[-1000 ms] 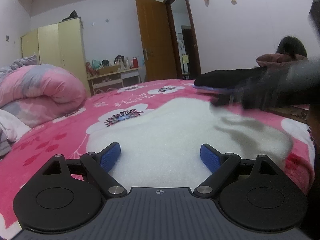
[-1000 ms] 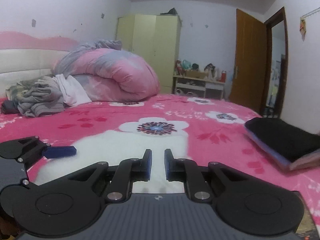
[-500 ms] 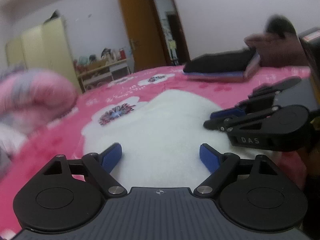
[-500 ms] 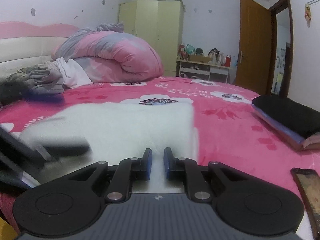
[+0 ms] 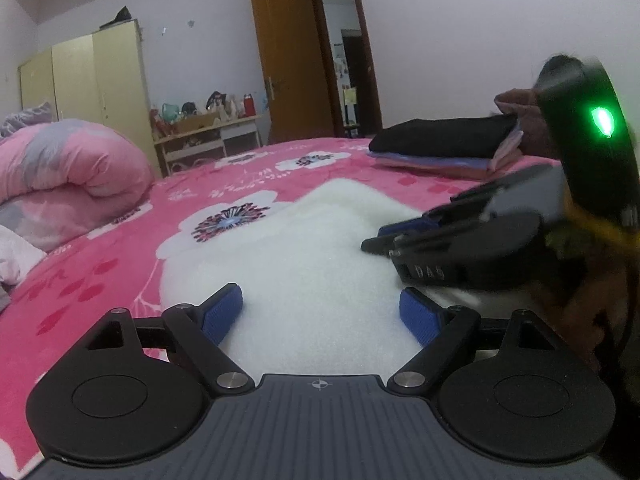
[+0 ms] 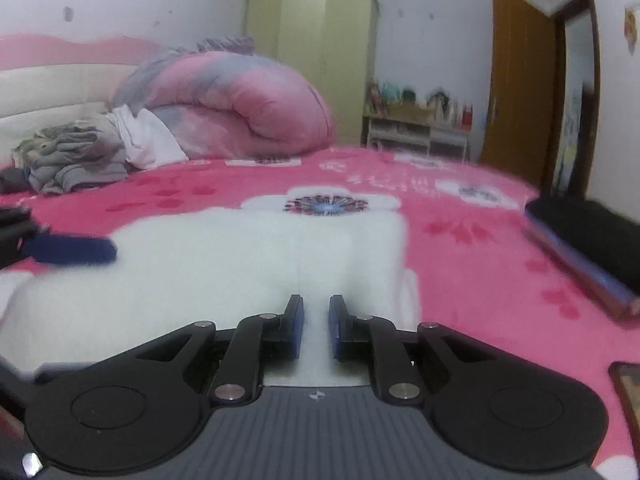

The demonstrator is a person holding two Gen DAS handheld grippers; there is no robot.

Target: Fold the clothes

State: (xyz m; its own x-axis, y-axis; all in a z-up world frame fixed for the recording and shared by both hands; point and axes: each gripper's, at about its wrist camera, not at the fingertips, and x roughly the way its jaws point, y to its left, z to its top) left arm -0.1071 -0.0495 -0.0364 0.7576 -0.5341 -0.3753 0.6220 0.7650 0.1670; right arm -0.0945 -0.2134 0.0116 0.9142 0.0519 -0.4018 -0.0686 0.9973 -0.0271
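— Left wrist view first: what do we have?

— Our left gripper (image 5: 321, 312) sits low over the white fleece garment (image 5: 320, 264), its blue pads spread wide with nothing between them. The garment lies flat on the pink floral bedspread (image 5: 120, 264), near us and about in the middle of the bed.

— And on the right of that view?

— Our right gripper (image 5: 384, 240) comes in from the right, lying on or just above the garment's right part. From this side its fingers look drawn close together.

— Does the right wrist view agree?

— Yes. There the right gripper (image 6: 316, 330) shows its two blue pads nearly together, with a narrow strip of white between them. Whether they pinch the cloth or only stand over it, we cannot tell. A blurred blue finger of the left gripper (image 6: 68, 250) lies at the garment's left edge.

— Anything else on the bed?

— A folded stack (image 5: 444, 148) with a black piece on top, far right, and a rolled pink quilt (image 6: 240, 104) far left with a heap of grey clothes (image 6: 68, 160) beside it.
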